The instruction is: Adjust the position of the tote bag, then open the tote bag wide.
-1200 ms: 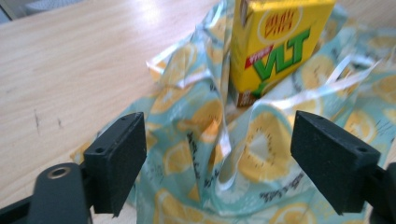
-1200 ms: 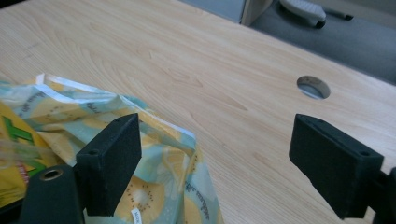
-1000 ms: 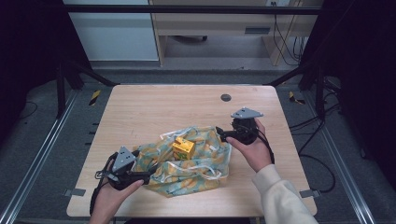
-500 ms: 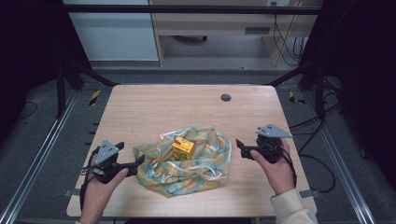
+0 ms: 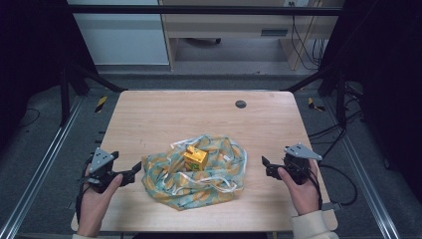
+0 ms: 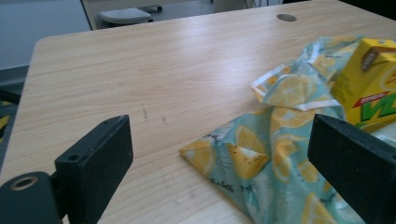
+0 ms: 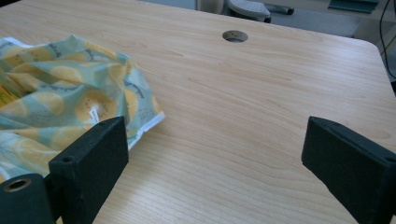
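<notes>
1. Lower centre of the high view, the lemon-print cloth bag lies crumpled on the table, with a yellow drink carton standing on its middle folds.
2. The bag's heap runs longest from left to right across the frame, so each end faces one gripper; white straps loop over its lower right part.
3. The left gripper sits at the bag's left edge, its tips just beside the cloth, jaws spread with nothing between them. They have just been opening. In the left gripper view a pointed corner of the bag lies between and beyond the jaws, and the carton rises at the upper right.
4. The right gripper stands a little apart from the bag's right edge, jaws likewise spread and empty, having just been opening too. In the right gripper view the bag lies to the upper left, its white-hemmed edge behind the left jaw.
5. The left hand is the nearer to the cloth, by my judgement.
6. The wooden table is otherwise bare save a round dark grommet at its far side.
7. Beyond it are grey floor, black frame legs, trailing cables and pale cabinets.
</notes>
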